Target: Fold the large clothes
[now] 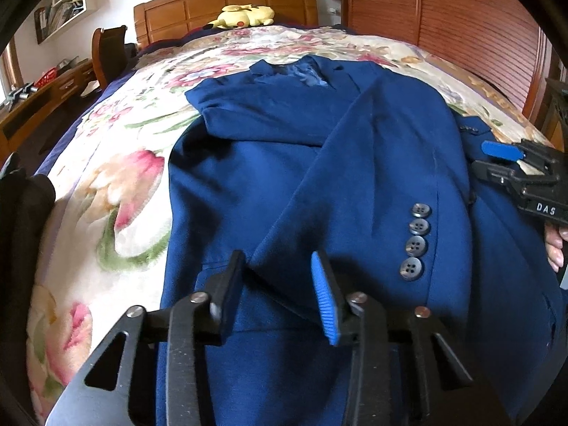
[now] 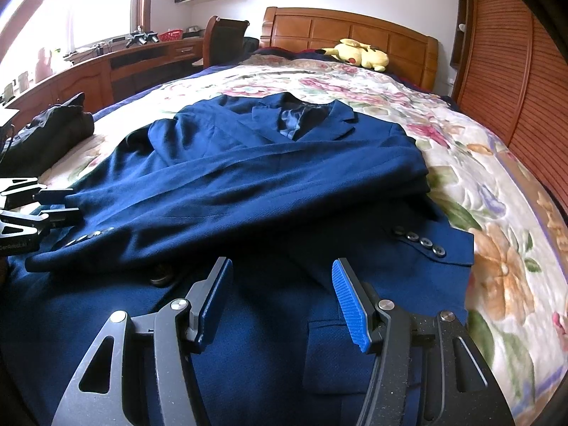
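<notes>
Floral bedspread [image 2: 497, 213] bears blazer [image 2: 248, 184], collar toward headboard [image 2: 355, 32]; both tongs [image 1: 280, 294] [image 2: 280, 301] wide.

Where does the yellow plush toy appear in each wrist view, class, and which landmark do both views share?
Left wrist view: yellow plush toy lies top centre, at the head of the bed.
Right wrist view: it lies upper right of centre, at the same spot.
Shared landmark: the wooden headboard directly behind it.

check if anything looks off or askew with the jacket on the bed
Nothing is damaged or spilled. The blue suit jacket lies flat on the floral bedspread, both sleeves folded across its front. The upper sleeve runs diagonally rather than square. Both hand-held grippers hover open, the left and the right.
</notes>
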`<state>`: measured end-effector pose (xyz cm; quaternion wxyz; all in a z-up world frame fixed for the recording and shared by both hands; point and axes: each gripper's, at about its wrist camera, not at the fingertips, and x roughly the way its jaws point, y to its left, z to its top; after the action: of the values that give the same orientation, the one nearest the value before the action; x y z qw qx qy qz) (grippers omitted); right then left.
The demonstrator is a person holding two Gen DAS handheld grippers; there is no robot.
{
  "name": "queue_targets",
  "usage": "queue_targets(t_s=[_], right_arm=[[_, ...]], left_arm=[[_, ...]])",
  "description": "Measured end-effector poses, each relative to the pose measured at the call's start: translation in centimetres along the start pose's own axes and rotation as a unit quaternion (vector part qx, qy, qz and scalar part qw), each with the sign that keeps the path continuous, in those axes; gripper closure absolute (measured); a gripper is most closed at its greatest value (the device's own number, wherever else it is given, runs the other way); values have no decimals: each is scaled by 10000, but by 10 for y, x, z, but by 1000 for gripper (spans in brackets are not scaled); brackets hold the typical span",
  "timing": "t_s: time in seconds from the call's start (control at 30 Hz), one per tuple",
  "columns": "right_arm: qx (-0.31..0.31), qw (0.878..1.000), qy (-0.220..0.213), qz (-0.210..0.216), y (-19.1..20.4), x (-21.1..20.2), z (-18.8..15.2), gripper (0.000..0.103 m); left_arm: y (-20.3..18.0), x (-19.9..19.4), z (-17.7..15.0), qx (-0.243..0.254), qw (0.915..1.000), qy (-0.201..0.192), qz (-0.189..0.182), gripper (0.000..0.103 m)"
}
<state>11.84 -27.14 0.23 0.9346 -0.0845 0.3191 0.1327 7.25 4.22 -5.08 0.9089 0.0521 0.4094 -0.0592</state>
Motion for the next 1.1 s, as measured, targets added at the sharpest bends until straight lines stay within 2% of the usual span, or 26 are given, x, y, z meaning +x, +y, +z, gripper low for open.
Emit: queue_targets(t_s=[0.1,0.2,0.37,0.7,0.87,1.1], right_arm=[[-5,10000,-4,4,0,0,-1,43],[-2,10000,-3,1,0,0,0,43],[-3,10000,-3,0,1,0,0,43],[48,10000,-15,42,-2,0,-1,43],[40,10000,0,54,-3,0,-1,43],[49,10000,11,80,-5,1,-1,43]], left_arm=[[-3,-1,0,79,10000,2,12,78],[-2,-5,1,97,9999,-30,-121,98],[4,-20,12,76,9994,-335,-29,100],[39,-51,59,-319,9937,-1032,304,100],[45,-38,67,-298,9944,-912,436,100],[48,-29,53,-316,9953,-806,436,98]])
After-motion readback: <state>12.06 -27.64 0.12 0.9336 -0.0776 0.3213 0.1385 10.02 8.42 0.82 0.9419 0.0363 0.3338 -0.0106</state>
